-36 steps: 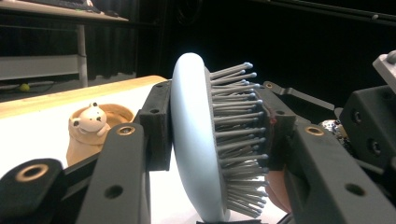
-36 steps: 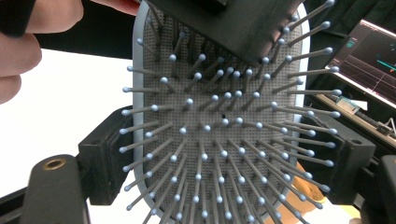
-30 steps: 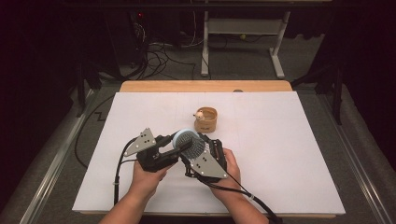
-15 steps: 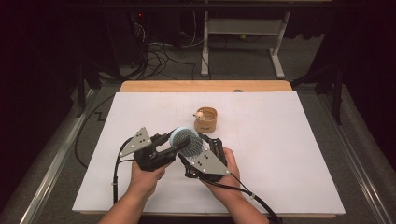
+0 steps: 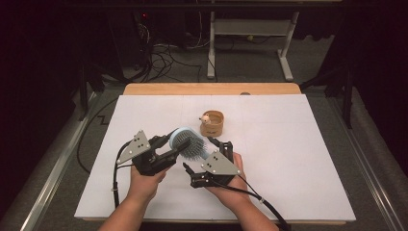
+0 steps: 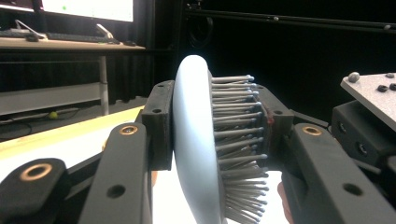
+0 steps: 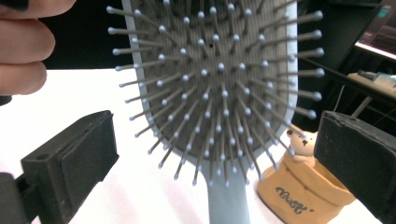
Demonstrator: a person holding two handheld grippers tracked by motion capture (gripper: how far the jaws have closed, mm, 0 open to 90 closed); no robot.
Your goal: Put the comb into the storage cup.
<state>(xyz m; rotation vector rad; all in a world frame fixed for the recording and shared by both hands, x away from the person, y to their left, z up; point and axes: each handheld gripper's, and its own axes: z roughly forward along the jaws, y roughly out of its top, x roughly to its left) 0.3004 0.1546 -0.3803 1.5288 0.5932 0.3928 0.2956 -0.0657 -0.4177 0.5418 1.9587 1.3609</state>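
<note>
The left gripper [image 5: 169, 150] pinches the head of a pale blue hairbrush [image 5: 188, 144], one pad on its smooth back and the other pad on the tips of its bristles, and it holds the brush above the white table [image 5: 298, 159]. Just beside it, the right gripper [image 5: 204, 155] has just been opening its jaws; now they stand wide apart, with the brush between them, and the pads do not touch it. Behind the brush, a small tan cup [image 5: 212, 123] with a little bear figure stands on the table.
</note>
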